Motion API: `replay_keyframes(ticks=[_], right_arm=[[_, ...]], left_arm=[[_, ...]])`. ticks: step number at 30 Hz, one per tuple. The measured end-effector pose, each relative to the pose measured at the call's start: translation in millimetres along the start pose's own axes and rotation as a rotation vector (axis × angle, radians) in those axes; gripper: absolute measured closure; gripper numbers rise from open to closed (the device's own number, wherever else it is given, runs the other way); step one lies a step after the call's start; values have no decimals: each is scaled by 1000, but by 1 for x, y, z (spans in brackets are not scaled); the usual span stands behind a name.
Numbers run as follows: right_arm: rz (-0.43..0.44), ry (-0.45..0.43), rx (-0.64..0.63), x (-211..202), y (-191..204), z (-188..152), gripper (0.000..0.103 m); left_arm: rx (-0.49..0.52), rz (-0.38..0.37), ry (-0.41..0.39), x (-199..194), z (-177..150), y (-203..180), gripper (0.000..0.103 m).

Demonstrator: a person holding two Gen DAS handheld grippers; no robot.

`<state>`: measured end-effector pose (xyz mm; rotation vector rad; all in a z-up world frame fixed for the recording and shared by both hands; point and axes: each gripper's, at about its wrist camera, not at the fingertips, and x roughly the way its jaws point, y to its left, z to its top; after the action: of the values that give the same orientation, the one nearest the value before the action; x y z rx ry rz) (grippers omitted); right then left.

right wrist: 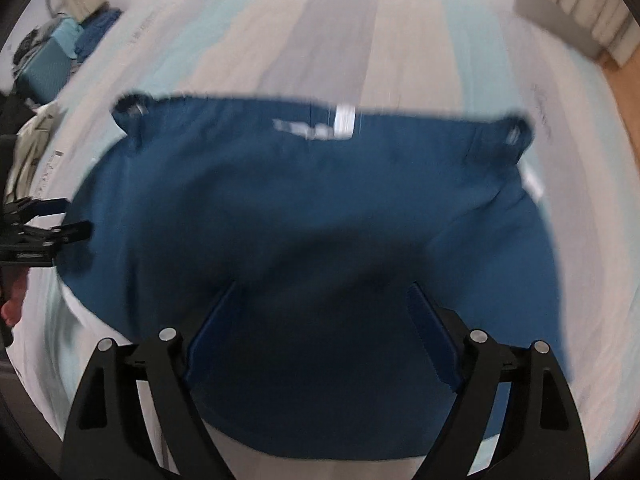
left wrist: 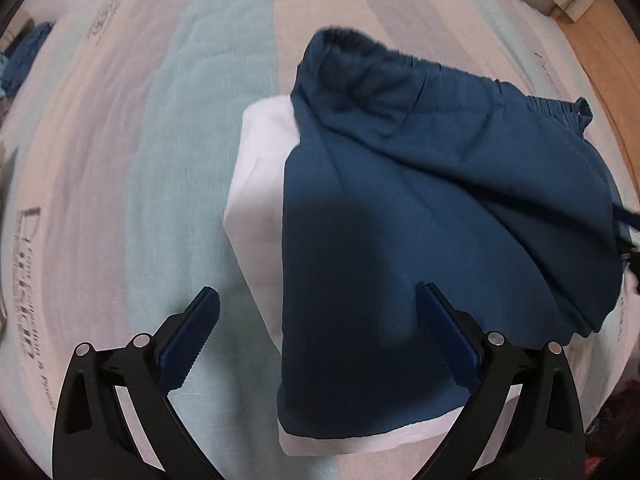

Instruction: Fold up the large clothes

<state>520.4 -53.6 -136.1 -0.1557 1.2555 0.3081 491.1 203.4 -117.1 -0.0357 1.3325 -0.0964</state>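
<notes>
- The bed (left wrist: 132, 168) under you is covered by a sheet in broad pale stripes — blue, pink and white — soft and faintly wrinkled.
- The blue garment (left wrist: 420, 208) lies folded on the bed, thin matte cloth with a gathered elastic waistband; it rests on a folded white garment (left wrist: 260, 168) that shows along its edges.
- This fold looks finished — what remains, as far as you can judge, is smoothing or the next piece.
- Your left gripper (left wrist: 320, 312) stands wide apart, holding nothing.
- Your right gripper (right wrist: 324, 304) is likewise spread above the blue cloth, empty.
</notes>
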Motion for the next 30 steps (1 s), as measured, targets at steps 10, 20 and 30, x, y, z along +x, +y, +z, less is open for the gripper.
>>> replay_keyframes(ticks=[10,20,30], right_arm=[[-67,42,29,48,8,-14,9],[-77,15,37,63,6,-17,8],[-67,2,44,64,-2,-30,8]], left_arm=[[-59,-58,44,28,-19,29,5],[-95,-153,59,43,-29,29,8],[-42,-194,117,39,-50,21,8]])
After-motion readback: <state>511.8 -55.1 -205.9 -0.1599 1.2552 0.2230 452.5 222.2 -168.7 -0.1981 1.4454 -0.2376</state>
